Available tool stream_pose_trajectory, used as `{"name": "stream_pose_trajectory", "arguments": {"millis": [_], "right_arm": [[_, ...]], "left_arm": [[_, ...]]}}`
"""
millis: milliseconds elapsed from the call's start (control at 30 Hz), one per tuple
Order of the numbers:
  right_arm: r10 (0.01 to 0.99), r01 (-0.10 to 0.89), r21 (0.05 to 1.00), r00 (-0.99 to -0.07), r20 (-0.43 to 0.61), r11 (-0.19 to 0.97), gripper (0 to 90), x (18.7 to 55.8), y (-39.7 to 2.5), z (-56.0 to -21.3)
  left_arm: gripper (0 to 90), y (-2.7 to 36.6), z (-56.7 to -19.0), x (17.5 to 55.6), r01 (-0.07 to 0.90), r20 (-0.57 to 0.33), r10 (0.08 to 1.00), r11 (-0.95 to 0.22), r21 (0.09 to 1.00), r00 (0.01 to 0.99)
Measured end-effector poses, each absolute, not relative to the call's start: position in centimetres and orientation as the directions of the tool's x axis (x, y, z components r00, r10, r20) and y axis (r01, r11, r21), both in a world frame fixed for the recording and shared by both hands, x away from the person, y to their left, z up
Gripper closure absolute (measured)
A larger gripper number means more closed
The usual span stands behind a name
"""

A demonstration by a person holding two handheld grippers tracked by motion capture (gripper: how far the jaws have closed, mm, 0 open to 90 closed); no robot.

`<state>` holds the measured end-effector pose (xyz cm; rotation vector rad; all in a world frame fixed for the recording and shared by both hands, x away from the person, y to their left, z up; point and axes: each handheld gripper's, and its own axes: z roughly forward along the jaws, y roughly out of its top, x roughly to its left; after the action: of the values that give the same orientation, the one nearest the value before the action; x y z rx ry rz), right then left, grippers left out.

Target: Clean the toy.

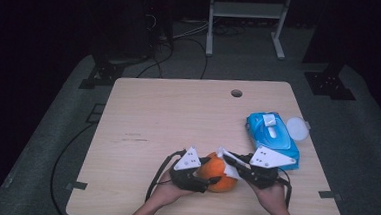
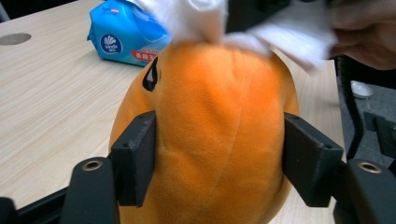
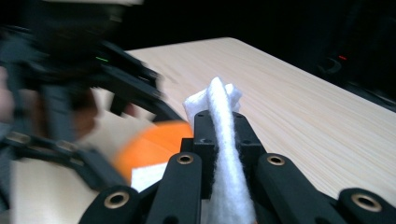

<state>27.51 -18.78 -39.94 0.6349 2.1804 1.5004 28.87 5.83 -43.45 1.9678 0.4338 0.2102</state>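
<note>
An orange plush toy sits near the table's front edge, and my left gripper is shut on it. In the left gripper view the two black jaws press into the sides of the plush toy, which has a black mark near its top. My right gripper is shut on a white wipe that lies against the top of the toy. The right gripper view shows the wipe pinched edge-on between the jaws, with the orange toy just beyond. The wipe drapes over the toy's top.
A blue pack of wet wipes lies on the right of the wooden table, with a round white lid beside it at the table's edge. A cable hole is near the far edge.
</note>
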Motion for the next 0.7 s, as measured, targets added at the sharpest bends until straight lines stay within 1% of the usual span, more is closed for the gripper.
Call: {"name": "stream_pose_trajectory", "arguments": {"millis": [33,100,133,167,233,300,333,367,400,433,500,600,700], "right_arm": [[0.597,0.144,0.94,-0.799,-0.074,0.31,82.7,27.7,-19.3,-40.1],[0.602,0.177,0.941,-0.798,-0.035,0.289,82.7,27.8,-20.0,-40.2],[0.599,0.17,0.941,-0.8,-0.042,0.294,82.7,27.7,-20.0,-40.2],[0.594,0.169,0.94,-0.804,-0.042,0.295,82.7,27.5,-19.8,-40.2],[0.571,0.159,0.941,-0.82,-0.043,0.3,82.7,26.9,-18.9,-39.9],[0.521,0.134,0.936,-0.852,-0.059,0.326,82.7,26.3,-17.5,-39.8],[0.492,0.125,0.931,-0.868,-0.065,0.343,82.7,26.1,-16.8,-39.8],[0.473,0.116,0.922,-0.878,-0.079,0.369,82.7,25.8,-16.1,-39.9],[0.472,0.095,0.913,-0.874,-0.114,0.396,82.7,25.7,-15.6,-40.1],[0.48,0.092,0.912,-0.868,-0.123,0.401,82.7,25.8,-15.6,-40.1],[0.516,0.118,0.923,-0.851,-0.096,0.366,82.8,26.5,-16.7,-40.0],[0.553,0.165,0.935,-0.832,-0.038,0.313,82.7,27.6,-18.9,-40.1],[0.588,0.193,0.938,-0.809,-0.015,0.289,82.8,28.1,-20.5,-40.4]], "left_arm": [[29.3,5.9,-43.4,29.0,0.202,-0.048,0.386,-0.369,0.907,0.921],[17.8,5.6,-43.5,29.2,0.229,-0.077,0.387,-0.363,0.903,0.919],[12.9,5.4,-43.6,29.3,0.24,-0.084,0.389,-0.372,0.897,0.917],[11.0,5.3,-43.7,29.3,0.245,-0.087,0.386,-0.38,0.892,0.918],[13.9,5.0,-43.8,29.1,0.235,-0.076,0.384,-0.384,0.893,0.92],[15.7,4.8,-43.8,28.9,0.212,-0.052,0.375,-0.401,0.891,0.926],[17.8,4.7,-43.8,28.7,0.199,-0.039,0.372,-0.404,0.893,0.927],[22.0,4.7,-43.8,28.6,0.186,-0.019,0.375,-0.415,0.89,0.927],[25.1,4.8,-43.8,28.5,0.182,-0.013,0.378,-0.417,0.89,0.926],[27.6,5.0,-43.8,28.5,0.184,-0.015,0.378,-0.414,0.892,0.926],[30.8,5.2,-43.8,28.5,0.19,-0.026,0.376,-0.407,0.893,0.926],[31.7,5.4,-43.9,28.8,0.203,-0.043,0.382,-0.389,0.899,0.923],[31.4,5.7,-44.0,29.0,0.219,-0.065,0.382,-0.375,0.901,0.922]]}}
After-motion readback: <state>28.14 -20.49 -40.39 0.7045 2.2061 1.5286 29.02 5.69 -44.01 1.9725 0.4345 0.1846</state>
